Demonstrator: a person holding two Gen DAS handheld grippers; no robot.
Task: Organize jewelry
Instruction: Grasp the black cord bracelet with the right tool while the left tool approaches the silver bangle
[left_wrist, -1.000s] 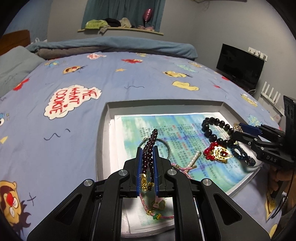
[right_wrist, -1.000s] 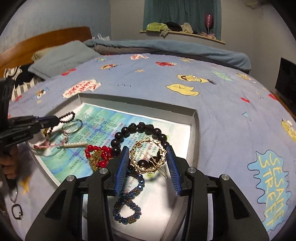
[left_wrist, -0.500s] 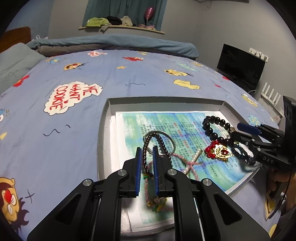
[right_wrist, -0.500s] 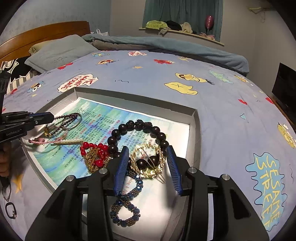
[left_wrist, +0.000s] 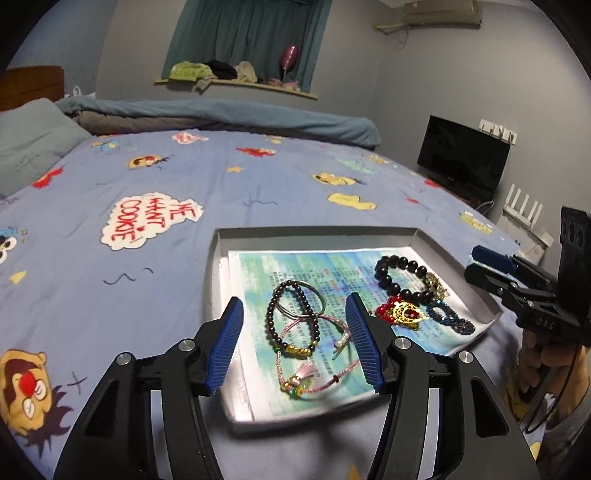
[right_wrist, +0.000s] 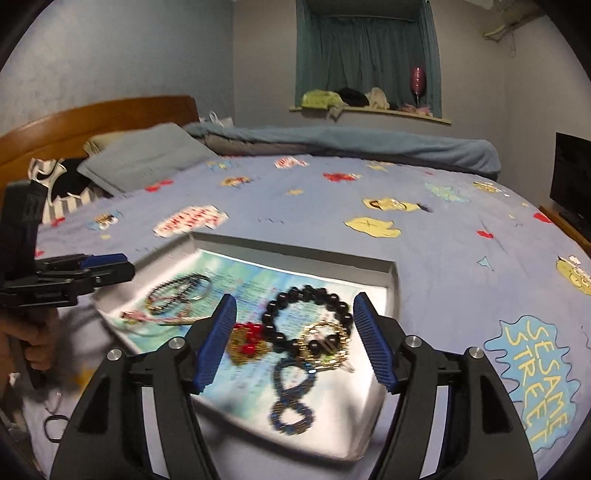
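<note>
A grey tray (left_wrist: 218, 280) lined with a printed sheet lies on the bed. My left gripper (left_wrist: 295, 306) hovers just above its near side, jaws opening, nothing pressed between the pads. Below them lie a dark bead bracelet (left_wrist: 271, 314), a silver bangle (left_wrist: 320, 295) and a pink cord bracelet (left_wrist: 295, 380). My right gripper (right_wrist: 295, 306) is opening too, above a black bead bracelet (right_wrist: 306, 295), a gold round clip (right_wrist: 325, 347), a blue beaded loop (right_wrist: 291, 398) and a red-and-gold piece (right_wrist: 247, 339). Each gripper shows in the other's view: the right gripper (left_wrist: 491, 266) and the left gripper (right_wrist: 110, 267).
The bed has a blue cartoon sheet (left_wrist: 155, 221), a grey pillow (right_wrist: 144, 155) and a wooden headboard (right_wrist: 92, 114). A dark screen (left_wrist: 461, 162) and a white router (left_wrist: 521, 206) stand at the right. Black hair ties (right_wrist: 55, 424) lie on the sheet at lower left.
The left jaws opened and let go of the dark bead bracelet, which now lies in the tray. The right jaws widened away from the gold clip. Both grippers drew back and rose.
</note>
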